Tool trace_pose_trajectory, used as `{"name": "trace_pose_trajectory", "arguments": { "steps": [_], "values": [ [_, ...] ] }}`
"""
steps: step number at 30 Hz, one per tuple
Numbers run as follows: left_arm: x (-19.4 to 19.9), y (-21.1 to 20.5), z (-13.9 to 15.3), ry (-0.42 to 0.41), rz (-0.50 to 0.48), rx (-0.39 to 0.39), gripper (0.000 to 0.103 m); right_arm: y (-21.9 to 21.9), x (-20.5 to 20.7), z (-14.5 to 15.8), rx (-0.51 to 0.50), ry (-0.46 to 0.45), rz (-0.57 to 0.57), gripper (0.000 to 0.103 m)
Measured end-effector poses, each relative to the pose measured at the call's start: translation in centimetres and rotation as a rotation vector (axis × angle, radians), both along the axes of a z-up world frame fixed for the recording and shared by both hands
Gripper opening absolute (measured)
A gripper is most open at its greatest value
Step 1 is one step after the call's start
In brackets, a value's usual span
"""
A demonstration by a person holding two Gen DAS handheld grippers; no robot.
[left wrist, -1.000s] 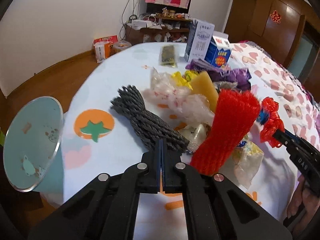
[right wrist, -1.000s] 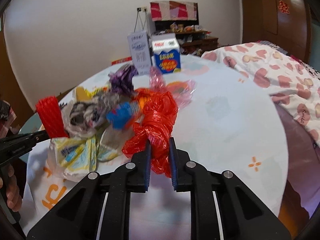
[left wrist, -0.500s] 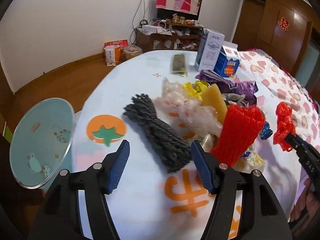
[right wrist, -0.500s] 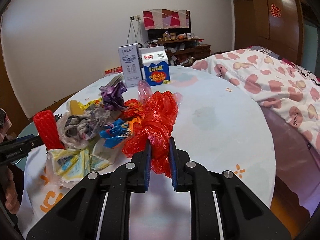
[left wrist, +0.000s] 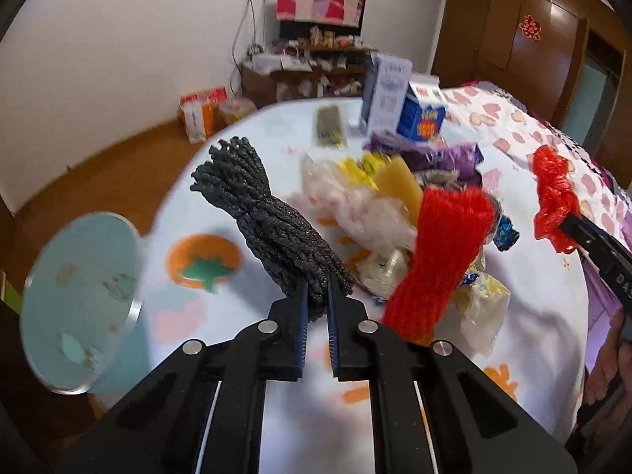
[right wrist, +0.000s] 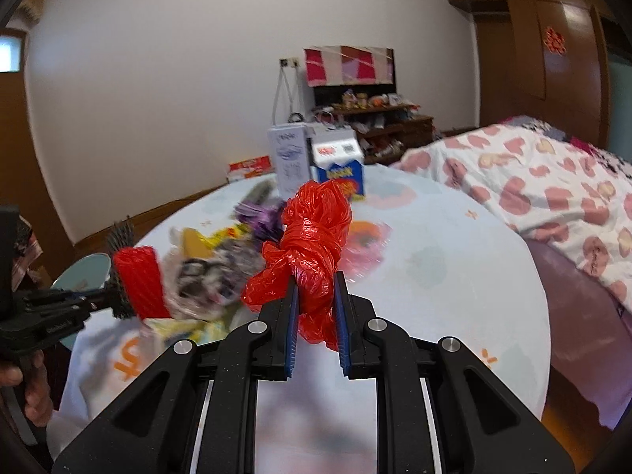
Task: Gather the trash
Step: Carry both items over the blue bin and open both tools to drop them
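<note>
My left gripper (left wrist: 318,288) has its jaws closing tight on the near end of a dark grey rope bundle (left wrist: 268,213), and the pads press on it. The bundle is tilted up off the round table (left wrist: 252,359). Just right of it stands a red foam mesh sleeve (left wrist: 442,252) in a pile of wrappers and clear bags (left wrist: 363,205). My right gripper (right wrist: 316,288) is shut on a knotted red plastic bag (right wrist: 316,229) and holds it above the table. The left wrist view has that bag (left wrist: 551,193) at the right edge.
Two cartons, one white (left wrist: 387,94) and one blue (left wrist: 422,114), stand at the table's far side. A round pale teal disc (left wrist: 79,300) sits left of the table. A bed with a heart-print cover (right wrist: 553,181) lies on the right. A cluttered shelf stands against the back wall.
My left gripper opened wide, then closed on the grey rope bundle and tilted it up. My right gripper rose with the red bag, clear of the pile.
</note>
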State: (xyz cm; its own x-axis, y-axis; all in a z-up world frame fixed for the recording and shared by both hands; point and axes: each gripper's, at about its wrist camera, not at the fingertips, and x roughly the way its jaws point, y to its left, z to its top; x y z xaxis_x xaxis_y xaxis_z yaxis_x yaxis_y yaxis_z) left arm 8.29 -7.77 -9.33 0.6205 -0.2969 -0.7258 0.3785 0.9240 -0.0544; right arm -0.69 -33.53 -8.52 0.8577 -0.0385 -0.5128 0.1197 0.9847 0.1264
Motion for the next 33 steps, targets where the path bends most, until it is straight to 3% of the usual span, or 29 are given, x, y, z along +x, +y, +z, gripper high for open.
{"name": "trace_pose_trajectory", "arguments": {
  "steps": [6,14,33],
  "values": [
    [-1.1,3.7,2.7,-0.071,0.053,0.014,0.009,3.1,1.1,2.1,-0.021,-0.032,0.089,0.017],
    [-1.7,7.8,3.8,-0.116,0.145,0.059,0.009,8.1,4.3,4.2,-0.045,-0.064,0.221,0.017],
    [-2.3,14.5,4.7,-0.164,0.307,0.082,0.009,17.0,10.1,3.8,-0.111,-0.067,0.411,0.017]
  ]
}}
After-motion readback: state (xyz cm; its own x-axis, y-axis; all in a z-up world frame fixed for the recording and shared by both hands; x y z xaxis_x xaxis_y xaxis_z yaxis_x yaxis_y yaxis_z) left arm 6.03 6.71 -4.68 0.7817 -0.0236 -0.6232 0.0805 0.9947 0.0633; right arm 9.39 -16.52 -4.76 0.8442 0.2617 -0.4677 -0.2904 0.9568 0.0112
